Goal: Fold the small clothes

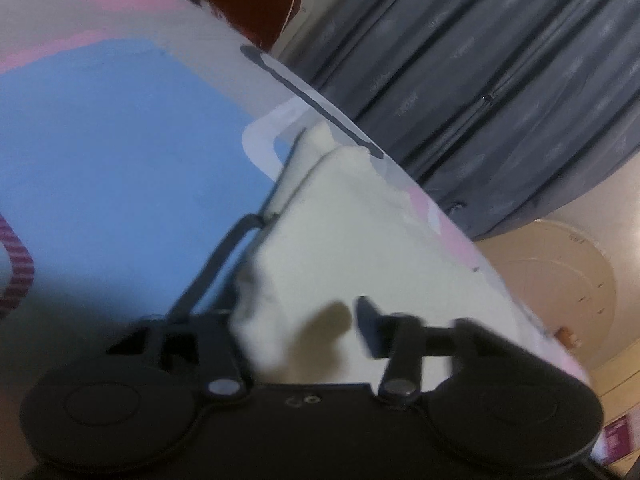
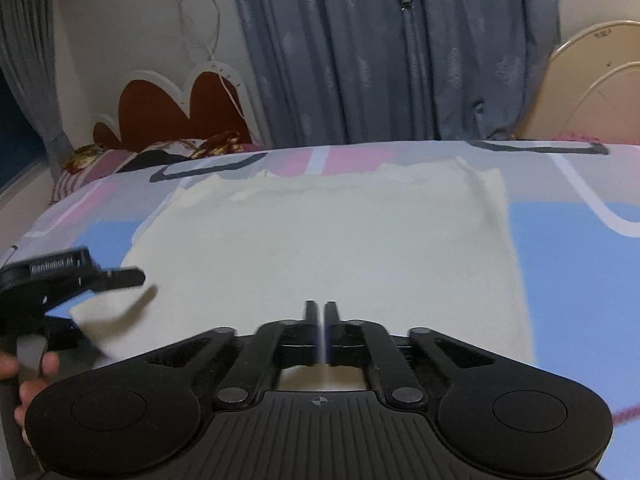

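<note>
A: Listing what is hard to read first. Left wrist view: tilted and smeared; the left gripper (image 1: 316, 312) has one finger lost behind a raised fold of the cream garment (image 1: 360, 248), so only part of its grip shows.

B: State of that gripper?

A: Jaws narrow, with the lifted corner of the cloth between them. Whether the pads press on it, I cannot tell from either view. From the right wrist view the same tool (image 2: 132, 284) sits at the garment's near-left corner (image 2: 96, 320), a hand (image 2: 28, 376) cut off by the frame edge.

B: Right gripper?

A: Right gripper (image 2: 322, 312): fingers drawn fully together, tips over the near edge of the cloth. Whether fabric is nipped between them is hidden.

B: Containers?

A: None seen.

B: Garment's place and make?

A: Lying flat on the bed cover (image 2: 580, 248), roughly rectangular, far edge ragged; soft, matte, cream. Cover is printed in blue, pink and grey blocks with dark outlines.

B: Surroundings?

A: Grey pleated curtain (image 2: 360, 48); red scalloped headboard (image 2: 168, 112), partly blocked by a patterned pillow (image 2: 160, 152).
</note>
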A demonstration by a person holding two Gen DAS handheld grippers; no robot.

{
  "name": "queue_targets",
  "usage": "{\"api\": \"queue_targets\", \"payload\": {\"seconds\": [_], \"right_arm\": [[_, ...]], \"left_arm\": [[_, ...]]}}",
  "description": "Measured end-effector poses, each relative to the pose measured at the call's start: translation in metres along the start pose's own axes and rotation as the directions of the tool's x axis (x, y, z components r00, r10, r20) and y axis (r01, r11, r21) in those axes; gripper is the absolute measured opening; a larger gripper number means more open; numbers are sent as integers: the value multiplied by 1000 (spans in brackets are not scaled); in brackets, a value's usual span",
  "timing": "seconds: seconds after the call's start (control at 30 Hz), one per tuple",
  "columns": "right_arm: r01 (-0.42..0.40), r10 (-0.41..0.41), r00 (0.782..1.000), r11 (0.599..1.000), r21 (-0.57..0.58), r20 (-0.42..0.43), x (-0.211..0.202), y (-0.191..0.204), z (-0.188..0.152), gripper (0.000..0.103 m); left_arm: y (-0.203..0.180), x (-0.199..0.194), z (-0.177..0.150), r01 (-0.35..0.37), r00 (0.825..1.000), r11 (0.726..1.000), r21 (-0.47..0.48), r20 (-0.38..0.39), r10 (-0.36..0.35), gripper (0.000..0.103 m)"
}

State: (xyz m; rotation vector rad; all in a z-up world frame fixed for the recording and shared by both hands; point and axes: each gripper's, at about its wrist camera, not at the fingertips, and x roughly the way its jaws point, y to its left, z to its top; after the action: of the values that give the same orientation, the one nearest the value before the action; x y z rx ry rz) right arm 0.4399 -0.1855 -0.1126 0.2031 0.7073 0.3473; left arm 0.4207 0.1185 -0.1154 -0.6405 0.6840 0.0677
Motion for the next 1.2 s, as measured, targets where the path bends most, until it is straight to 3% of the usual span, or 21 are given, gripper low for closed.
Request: {"api": "queue_targets", "payload": {"seconds": [0.07, 0.27, 0.33, 0.37, 0.43, 0.53, 0.6, 0.73, 0.8, 0.93, 1.03, 1.07, 1.1, 1.13, 1.17, 1.2], "right_arm": [[-7, 7, 1000, 1000, -3, -3, 13, 5, 5, 0], [-38, 38, 999, 999, -12, 5, 43, 16, 16, 0], [-27, 26, 999, 1000, -14, -24, 55, 15, 15, 0], [-15, 14, 998, 1000, -22, -56, 64, 14, 12, 0], [-28, 27, 999, 999, -22, -47, 64, 11, 11, 0], [-43, 44, 999, 999, 15, -31, 53, 1, 15, 0], [-40, 40, 999, 997, 64, -9, 43, -12, 14, 0], [-6, -3, 999, 982, 187, 47, 15, -53, 18, 0], [4, -21, 997, 973, 230, 69, -1, -75, 21, 0], [26, -62, 992, 952, 306, 106, -36, -124, 31, 0], [12, -59, 990, 938, 346, 126, -58, -156, 37, 0], [-2, -47, 990, 935, 355, 132, -64, -166, 37, 0], [-19, -31, 991, 933, 360, 132, -68, -174, 38, 0], [-31, -15, 992, 932, 362, 124, -71, -181, 39, 1], [-29, -12, 994, 931, 364, 109, -72, -187, 40, 3], [-15, -22, 995, 932, 362, 99, -72, -190, 40, 25]], "left_arm": [[6, 3, 0, -3, 1000, 1000, -20, 7, 3, 8], [8, -10, 2, 40, 998, 998, -40, 46, -39, 6], [5, -5, 5, 28, 999, 1000, -11, 17, -27, 7], [5, 4, 6, 3, 999, 1000, 6, -33, -3, 7], [7, 4, 9, 8, 999, 1000, -5, -36, -8, 7], [-7, -7, 11, 6, 1000, 999, 40, 0, -6, 6], [-32, -19, 8, 16, 999, 990, 141, 32, -21, 6], [-98, -26, -5, 38, 997, 942, 333, 46, -57, 6], [-129, -25, -15, 66, 995, 921, 383, 40, -88, 6], [-197, -10, -53, 103, 994, 847, 521, -22, -108, 6], [-238, 8, -94, 175, 984, 793, 583, -129, -122, 6], [-247, 12, -107, 198, 979, 774, 602, -154, -130, 11], [-255, 16, -121, 226, 973, 746, 627, -186, -139, 31], [-262, 21, -131, 243, 967, 725, 645, -223, -125, 43], [-266, 18, -138, 227, 969, 718, 658, -229, -96, 61], [-263, 9, -140, 214, 974, 714, 666, -197, -108, 71]]}}
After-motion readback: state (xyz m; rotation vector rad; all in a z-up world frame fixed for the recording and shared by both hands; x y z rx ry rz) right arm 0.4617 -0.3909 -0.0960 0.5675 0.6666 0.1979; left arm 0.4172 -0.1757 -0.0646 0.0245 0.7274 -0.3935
